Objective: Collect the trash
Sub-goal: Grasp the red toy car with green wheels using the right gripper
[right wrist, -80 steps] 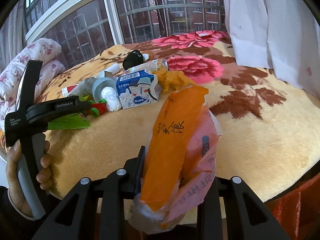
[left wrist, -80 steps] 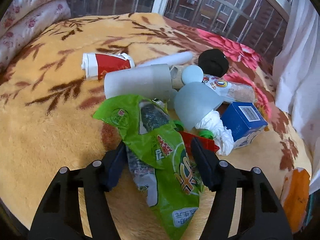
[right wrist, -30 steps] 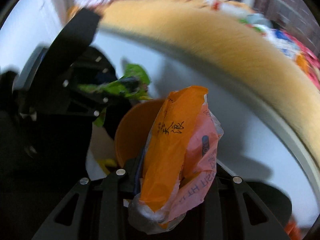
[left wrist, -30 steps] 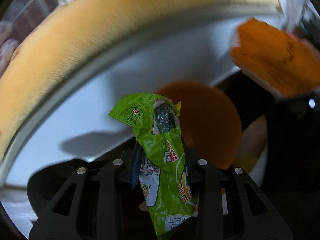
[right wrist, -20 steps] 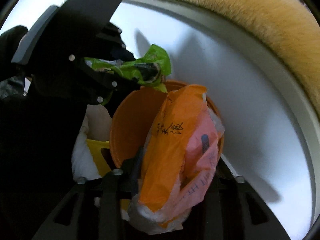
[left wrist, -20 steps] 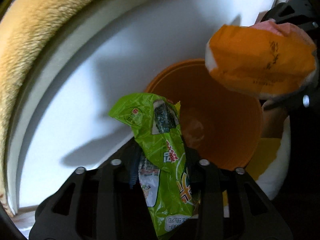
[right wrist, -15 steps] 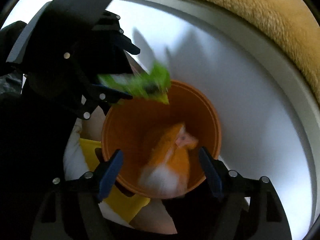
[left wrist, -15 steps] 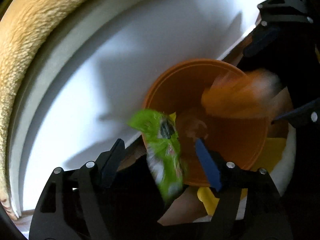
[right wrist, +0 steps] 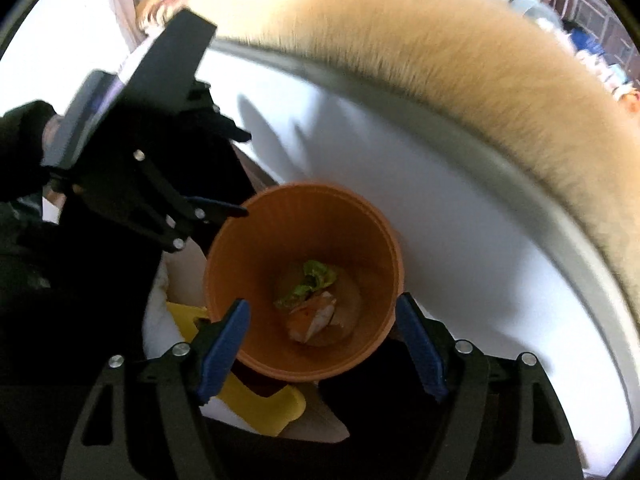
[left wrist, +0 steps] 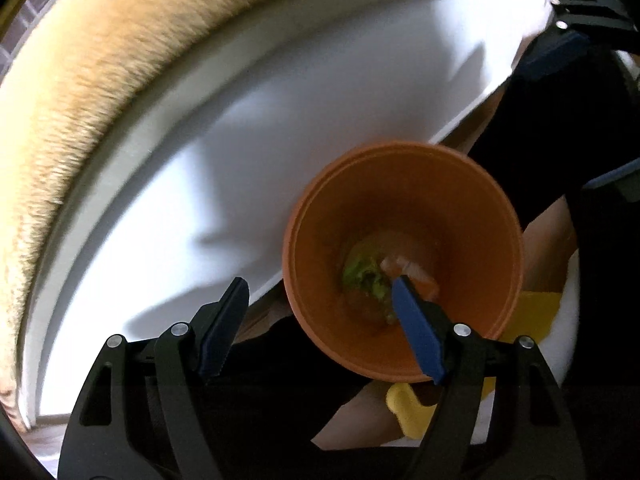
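Moved: green wrapper (right wrist: 310,282) and orange bag (right wrist: 314,316), released earlier, now lie blurred at orange bin (right wrist: 256,240) bottom.
Grippers: left gripper (left wrist: 320,312) and right gripper (right wrist: 322,322) both spread, empty.
Beside: white bed side (left wrist: 240,140).

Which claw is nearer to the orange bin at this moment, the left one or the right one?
Neither is clearly nearer. Both claws hang open above the orange bin. The right claw straddles its near rim; the left claw hovers at its rim, seen again at.

Smooth ribbed orange plastic bin (right wrist: 376,240), crinkled glossy green wrapper (right wrist: 316,276) inside, fuzzy tan plush blanket (right wrist: 460,40) above.
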Demonstrator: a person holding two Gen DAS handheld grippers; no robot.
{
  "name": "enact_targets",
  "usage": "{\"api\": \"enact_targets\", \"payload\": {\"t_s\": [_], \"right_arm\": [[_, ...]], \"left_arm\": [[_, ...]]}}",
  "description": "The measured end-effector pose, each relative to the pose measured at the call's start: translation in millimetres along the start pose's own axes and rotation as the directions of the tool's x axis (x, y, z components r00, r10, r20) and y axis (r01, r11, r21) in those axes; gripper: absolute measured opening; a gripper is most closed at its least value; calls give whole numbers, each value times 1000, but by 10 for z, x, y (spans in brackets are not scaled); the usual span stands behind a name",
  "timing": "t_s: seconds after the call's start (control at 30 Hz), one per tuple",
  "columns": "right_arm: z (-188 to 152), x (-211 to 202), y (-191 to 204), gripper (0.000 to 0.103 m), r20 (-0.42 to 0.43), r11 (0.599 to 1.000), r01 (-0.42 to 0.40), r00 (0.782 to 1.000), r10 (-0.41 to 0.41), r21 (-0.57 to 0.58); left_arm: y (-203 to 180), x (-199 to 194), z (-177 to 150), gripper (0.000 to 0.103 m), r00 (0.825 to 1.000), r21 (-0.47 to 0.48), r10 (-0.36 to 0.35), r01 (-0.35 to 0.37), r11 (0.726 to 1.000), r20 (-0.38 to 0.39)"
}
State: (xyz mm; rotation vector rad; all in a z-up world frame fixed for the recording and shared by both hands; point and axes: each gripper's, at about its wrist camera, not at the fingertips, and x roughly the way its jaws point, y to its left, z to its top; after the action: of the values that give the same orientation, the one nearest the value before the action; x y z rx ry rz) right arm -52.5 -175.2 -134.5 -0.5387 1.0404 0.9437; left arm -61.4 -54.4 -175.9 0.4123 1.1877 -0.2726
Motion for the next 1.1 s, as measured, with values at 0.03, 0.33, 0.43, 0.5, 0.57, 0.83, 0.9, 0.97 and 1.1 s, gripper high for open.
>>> {"api": "enact_targets", "payload": {"t_s": [0.03,0.33,0.43,0.5,0.57,0.83,0.9,0.97,1.1], "right_arm": [[10,-82,-5,74,14,1000,7,1000,-7,5],[294,-873,-98,74,215,999,-10,977,2,36],[548,-1064,-276,74,292,997,-12,956,-10,74],[787,-1126,-507,74,333,991,20,941,-62,129],[988,-1115,-738,73,342,985,36,935,-93,170],[1832,-689,-1239,55,272,986,159,948,-167,50],[1980,-563,-1329,55,229,985,173,960,-163,-24],[2062,-460,-1419,55,182,983,166,972,-149,-79],[2278,-235,-1618,55,83,982,98,993,-85,-160]], "left_arm": [[24,-43,-9,74,1000,-13,-2,2,1000,10],[369,-818,92,80,982,-127,-22,47,991,187],[592,-1100,208,86,958,-187,16,39,981,286],[720,-1216,314,88,943,-241,29,55,969,333],[849,-1263,387,88,932,-310,65,53,949,358],[1057,-1245,491,88,927,-408,98,62,911,361],[1062,-1242,474,88,929,-409,95,65,910,359],[1095,-1231,484,88,930,-414,86,75,907,358],[1173,-1176,517,88,930,-432,64,106,896,361]]}}
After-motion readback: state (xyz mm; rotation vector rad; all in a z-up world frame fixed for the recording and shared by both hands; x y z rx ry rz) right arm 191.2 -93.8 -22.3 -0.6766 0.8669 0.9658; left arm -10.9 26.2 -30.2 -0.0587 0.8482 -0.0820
